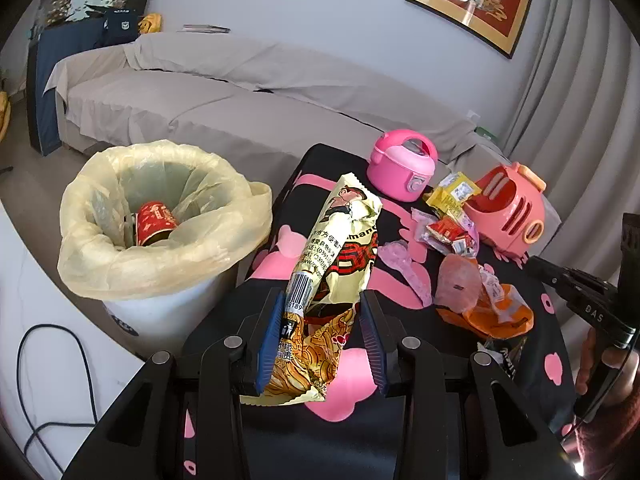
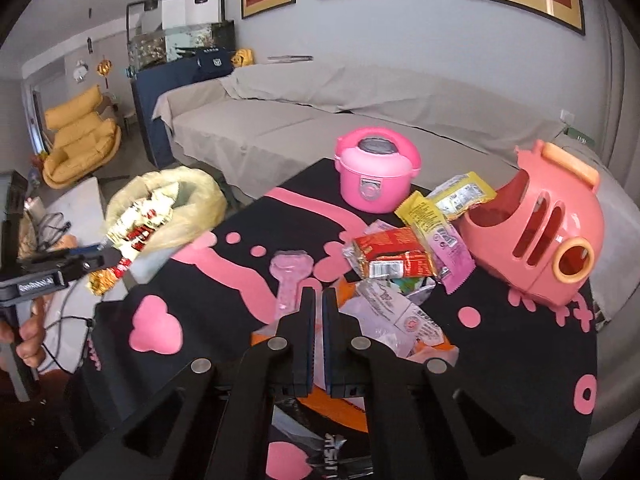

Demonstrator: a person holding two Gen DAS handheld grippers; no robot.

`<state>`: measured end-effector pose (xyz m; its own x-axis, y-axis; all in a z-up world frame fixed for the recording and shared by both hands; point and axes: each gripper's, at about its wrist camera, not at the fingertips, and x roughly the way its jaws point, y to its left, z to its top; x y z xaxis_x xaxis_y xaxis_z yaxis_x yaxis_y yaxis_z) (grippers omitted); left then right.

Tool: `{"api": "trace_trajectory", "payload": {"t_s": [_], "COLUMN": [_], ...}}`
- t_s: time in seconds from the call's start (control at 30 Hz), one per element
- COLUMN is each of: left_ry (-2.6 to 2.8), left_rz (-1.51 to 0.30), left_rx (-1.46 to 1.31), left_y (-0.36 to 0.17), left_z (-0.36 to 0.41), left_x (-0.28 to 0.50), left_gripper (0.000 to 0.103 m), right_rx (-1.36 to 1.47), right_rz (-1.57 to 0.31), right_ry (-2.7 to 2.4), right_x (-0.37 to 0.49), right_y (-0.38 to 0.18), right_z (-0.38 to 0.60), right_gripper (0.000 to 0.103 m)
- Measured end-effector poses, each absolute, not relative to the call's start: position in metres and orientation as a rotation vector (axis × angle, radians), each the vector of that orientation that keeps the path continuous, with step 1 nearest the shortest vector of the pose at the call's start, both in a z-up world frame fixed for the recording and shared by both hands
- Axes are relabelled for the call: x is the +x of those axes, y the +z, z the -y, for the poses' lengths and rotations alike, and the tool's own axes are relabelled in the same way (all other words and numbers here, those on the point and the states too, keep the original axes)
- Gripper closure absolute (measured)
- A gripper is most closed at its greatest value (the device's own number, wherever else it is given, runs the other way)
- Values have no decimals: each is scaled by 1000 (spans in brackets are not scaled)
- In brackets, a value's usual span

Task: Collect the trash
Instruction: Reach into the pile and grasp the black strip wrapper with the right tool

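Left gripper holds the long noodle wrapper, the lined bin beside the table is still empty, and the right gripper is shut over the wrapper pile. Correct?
Not quite: the bin is not empty. The left wrist view shows a red cup inside. The left gripper does hold the wrapper; the right gripper is shut.

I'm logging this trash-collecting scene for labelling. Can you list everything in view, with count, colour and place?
Snack wrapper: 1, cream and red, between the left jaws.
Trash bin: 1, white, yellowish liner, left of table.
Red can: 1, inside bin.
Wrapper pile: several, red, yellow, purple, orange, on table.
Table: 1, black and pink cloth.
Toy cooker: 1, pink, table's far edge.
Toy toaster: 1, salmon, table's right.
Sofa: 1, grey cover, behind.
Left gripper: holding wrapper.
Right gripper: jaws closed, empty.
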<state>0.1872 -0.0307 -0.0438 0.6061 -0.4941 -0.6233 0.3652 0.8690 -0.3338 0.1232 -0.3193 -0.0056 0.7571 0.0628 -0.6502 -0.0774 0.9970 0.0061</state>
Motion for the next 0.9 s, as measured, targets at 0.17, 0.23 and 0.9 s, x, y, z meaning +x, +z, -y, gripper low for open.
{"api": "trace_trajectory", "payload": {"t_s": [0.17,0.23,0.9], "left_ry": [-502,-502,-507], "left_rz": [-794,-802,-833], "left_rx": [-192,-193,-200], "left_y": [-48,-51,-59], "left_z": [30,32,35], "left_x": [189,190,190], "left_gripper": [64,64,64], "right_rx": [-56,-79,203], "right_rz": [-646,-654,-829], "right_ry": [-8,-2,-158], "right_x": [106,104,151], "right_y": [-12,-17,-81], "right_z": [335,341,352], "right_gripper": [8,8,38]}}
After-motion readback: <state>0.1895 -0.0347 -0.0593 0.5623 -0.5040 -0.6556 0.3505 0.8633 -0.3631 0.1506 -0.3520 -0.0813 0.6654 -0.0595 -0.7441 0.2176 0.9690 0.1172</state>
